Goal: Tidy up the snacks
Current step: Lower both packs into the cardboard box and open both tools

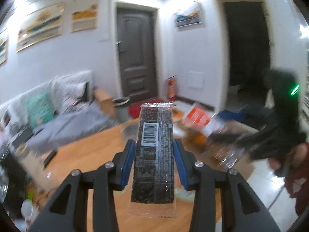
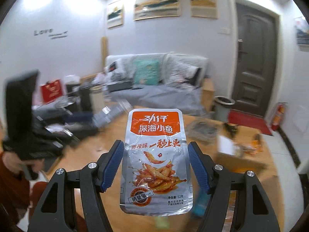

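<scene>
My left gripper is shut on a long dark snack bar in a clear wrapper with a barcode, held up above the wooden table. My right gripper is shut on a silver and orange fish snack packet, held upright above the same table. The right gripper also shows at the right of the left wrist view, blurred, with its packet. The left gripper shows at the left of the right wrist view.
A cardboard box with orange snacks stands on the table's right part. A grey mesh heap lies behind it. A sofa, a bin and a dark door stand beyond the table.
</scene>
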